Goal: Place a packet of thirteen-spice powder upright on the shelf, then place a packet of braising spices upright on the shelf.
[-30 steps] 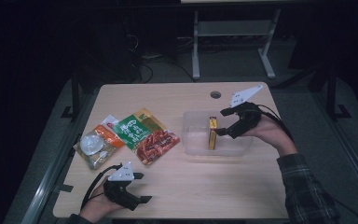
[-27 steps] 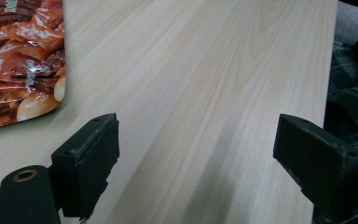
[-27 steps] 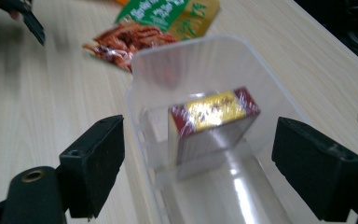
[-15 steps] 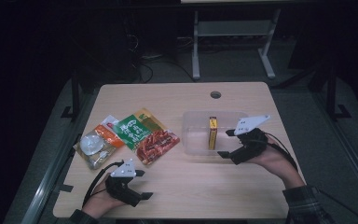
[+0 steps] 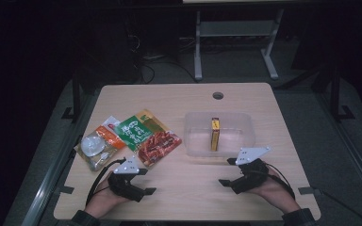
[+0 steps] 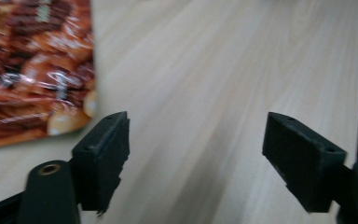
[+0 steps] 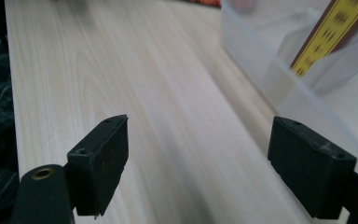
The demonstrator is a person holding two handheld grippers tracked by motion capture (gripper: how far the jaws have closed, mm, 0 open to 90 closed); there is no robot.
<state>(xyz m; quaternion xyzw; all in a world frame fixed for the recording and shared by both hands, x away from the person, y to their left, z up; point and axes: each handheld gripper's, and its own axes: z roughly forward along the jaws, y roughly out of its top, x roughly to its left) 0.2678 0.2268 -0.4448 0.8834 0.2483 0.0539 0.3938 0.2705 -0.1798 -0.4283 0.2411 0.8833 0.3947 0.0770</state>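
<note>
Dark floor and a grey metal stand lie beyond the far edge of a pale wooden counter (image 5: 179,103), which has a round cable hole (image 5: 218,95) near that far edge.

Toward the right edge sits a clear plastic tub (image 5: 247,136), and inside it a narrow yellow box (image 5: 215,134) stands on its long edge, about in the middle of the tub. In the right gripper view the tub's near wall (image 7: 279,88) rises at the upper right, with the yellow box (image 7: 331,32) leaning behind the clear plastic.

Toward the left edge lie three snack packs, overlapping: a green pack (image 5: 134,131), a red pack (image 5: 158,146) nearer the front, and a clear-fronted pack (image 5: 96,147) closest to the left edge. The red pack (image 6: 32,70) also shows at the upper left of the left gripper view.

The left gripper (image 5: 146,181) rests by the front edge, near the front-left corner, just in front of the red pack and apart from it. Its jaws have just been closing a little, yet they stand released, with only bare wood between them.

The right gripper (image 5: 227,172) sits near the front edge toward the right corner, just in front of the tub and not touching it. Its jaws stand released too, with nothing between them.
</note>
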